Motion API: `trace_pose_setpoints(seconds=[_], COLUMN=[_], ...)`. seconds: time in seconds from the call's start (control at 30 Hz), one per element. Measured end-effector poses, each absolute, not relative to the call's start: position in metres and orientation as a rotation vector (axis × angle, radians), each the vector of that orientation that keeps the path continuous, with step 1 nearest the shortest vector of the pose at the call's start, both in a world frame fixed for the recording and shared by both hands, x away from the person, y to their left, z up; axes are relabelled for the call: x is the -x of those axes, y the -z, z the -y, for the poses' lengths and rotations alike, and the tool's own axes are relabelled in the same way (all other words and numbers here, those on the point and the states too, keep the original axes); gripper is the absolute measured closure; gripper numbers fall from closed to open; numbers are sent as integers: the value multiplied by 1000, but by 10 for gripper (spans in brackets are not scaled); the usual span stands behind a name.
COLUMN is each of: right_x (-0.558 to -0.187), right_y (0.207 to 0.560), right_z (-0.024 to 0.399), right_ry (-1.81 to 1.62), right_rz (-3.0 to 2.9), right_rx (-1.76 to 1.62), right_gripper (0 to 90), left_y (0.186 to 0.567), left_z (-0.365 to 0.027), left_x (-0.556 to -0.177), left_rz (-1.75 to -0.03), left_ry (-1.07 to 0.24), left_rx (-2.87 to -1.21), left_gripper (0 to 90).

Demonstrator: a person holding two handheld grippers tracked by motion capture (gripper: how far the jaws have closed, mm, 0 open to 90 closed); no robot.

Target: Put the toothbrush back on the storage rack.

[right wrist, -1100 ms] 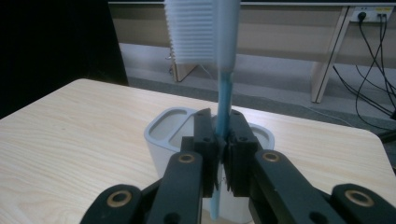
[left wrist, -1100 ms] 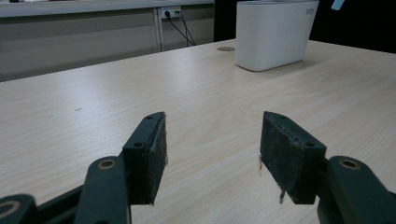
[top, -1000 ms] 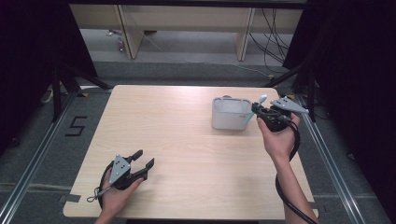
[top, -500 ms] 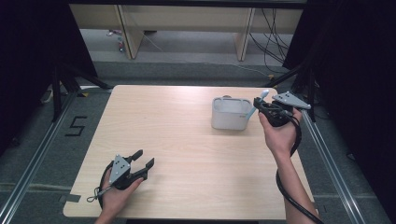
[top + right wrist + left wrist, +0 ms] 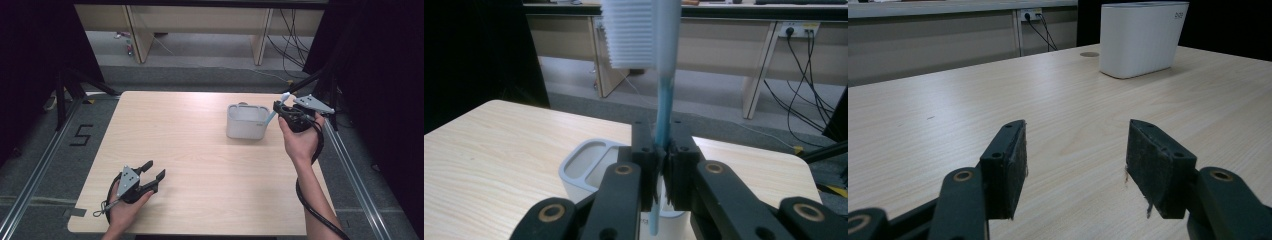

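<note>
Right tongs [image 5: 281,106] pinching the light-blue plastic handle of a white-bristled toothbrush [image 5: 659,75], held upright with its bristle head at the top and its lower end beside the rim of the white rectangular plastic holder [image 5: 245,121], which stands on the light wood-grain table [image 5: 190,130] toward its far right. Left tongs [image 5: 152,175] rest spread and empty near the front left edge, well apart from the holder. Judged progress: the brush is gripped and carried to the holder; lowering it into a compartment and letting go remain
</note>
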State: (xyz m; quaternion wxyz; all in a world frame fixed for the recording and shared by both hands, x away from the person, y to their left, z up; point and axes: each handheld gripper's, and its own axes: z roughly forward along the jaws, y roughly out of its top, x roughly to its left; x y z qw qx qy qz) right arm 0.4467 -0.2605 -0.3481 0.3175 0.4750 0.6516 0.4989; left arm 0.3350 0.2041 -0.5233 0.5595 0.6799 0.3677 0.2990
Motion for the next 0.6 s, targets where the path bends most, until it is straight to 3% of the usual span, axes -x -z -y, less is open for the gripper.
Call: trace_pose_setpoints(seconds=[0.6], right_x=[-457], right_y=[337], right_z=[255], right_ry=[-1309], right_rz=[-1686], right_rx=[-1228], right_gripper=[852], left_y=[523], left_z=[-205], left_x=[-335], left_rz=[-869], left_ry=[-703], left_rx=[-1596], left_gripper=[411])
